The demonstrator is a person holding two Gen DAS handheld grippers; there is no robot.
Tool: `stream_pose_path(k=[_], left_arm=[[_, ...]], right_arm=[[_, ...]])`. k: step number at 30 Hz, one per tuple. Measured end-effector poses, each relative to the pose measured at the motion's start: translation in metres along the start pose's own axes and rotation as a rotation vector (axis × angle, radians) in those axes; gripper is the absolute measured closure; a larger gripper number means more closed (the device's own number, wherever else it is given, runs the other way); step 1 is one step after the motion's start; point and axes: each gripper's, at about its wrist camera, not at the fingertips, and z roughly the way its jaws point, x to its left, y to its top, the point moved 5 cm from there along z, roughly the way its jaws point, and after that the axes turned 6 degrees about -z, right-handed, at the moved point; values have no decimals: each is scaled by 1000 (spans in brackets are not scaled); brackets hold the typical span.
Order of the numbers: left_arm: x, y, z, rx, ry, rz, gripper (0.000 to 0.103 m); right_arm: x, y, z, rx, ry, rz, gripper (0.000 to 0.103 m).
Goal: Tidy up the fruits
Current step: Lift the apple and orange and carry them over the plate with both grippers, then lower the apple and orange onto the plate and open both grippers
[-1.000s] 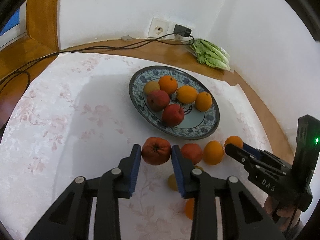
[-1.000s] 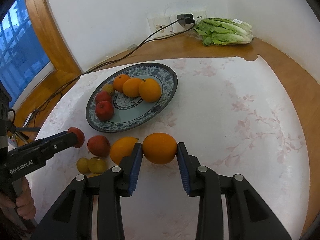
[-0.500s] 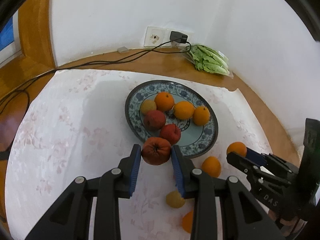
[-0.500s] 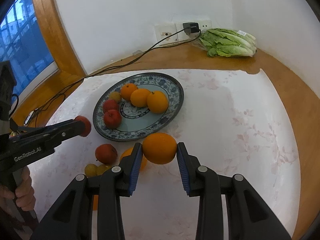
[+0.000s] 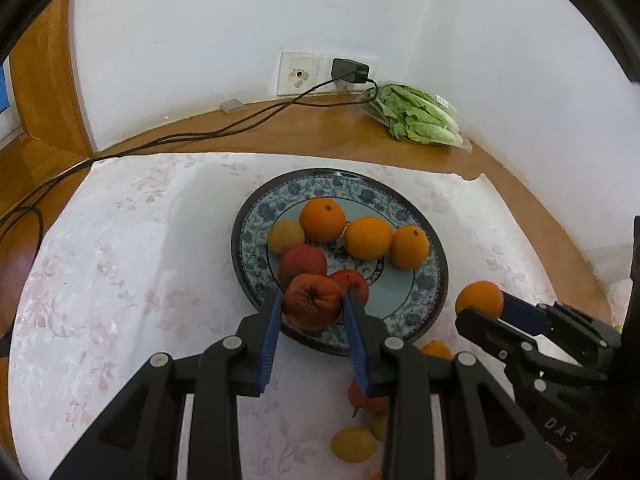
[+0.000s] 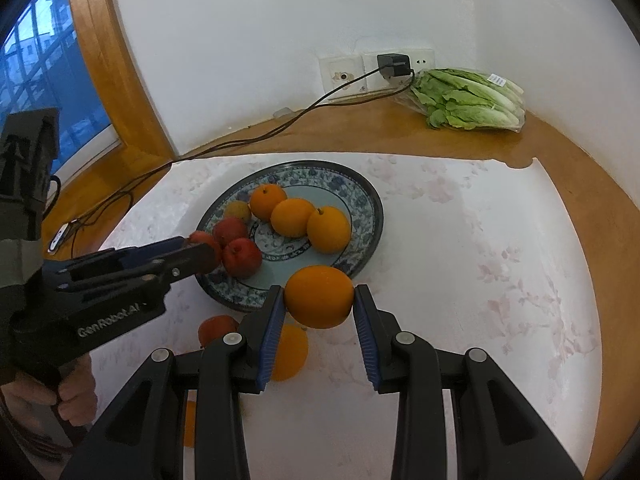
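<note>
My left gripper [image 5: 312, 308] is shut on a wrinkled red apple [image 5: 312, 306], held over the near rim of the blue-patterned plate [image 5: 434, 280]. On the plate lie three oranges [image 5: 367, 238], a yellow fruit [image 5: 285, 236] and two red apples [image 5: 302, 262]. My right gripper [image 6: 319, 300] is shut on an orange [image 6: 319, 296], just short of the plate's [image 6: 362, 196] near edge. In the right wrist view the left gripper [image 6: 200, 254] reaches in from the left with the apple [image 6: 204, 240] over the plate. In the left wrist view the right gripper [image 5: 480, 306] shows at the right with its orange [image 5: 479, 298].
Loose fruit lies on the white cloth before the plate: an orange [image 6: 286, 352], a red apple [image 6: 218, 328], a yellow fruit [image 5: 353, 444]. Bagged lettuce [image 6: 468, 98] lies at the back corner. A charger cable [image 6: 256, 138] runs from the wall socket across the wooden ledge.
Both grippers have lifted their fruit off the cloth and carried it toward the plate. The wrinkled apple now hangs over the plate's near rim; the orange is at its edge.
</note>
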Motion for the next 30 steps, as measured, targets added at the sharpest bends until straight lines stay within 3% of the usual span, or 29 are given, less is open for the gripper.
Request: stream_pose_path(k=[19,30], left_arm=[[-2,6,20,2,8,4,70],[-4,14,30,4,17,6,70]], right_arm=[[2,11,21,-3,7,-20,67],[-2,18,38,4,-32,-48,67]])
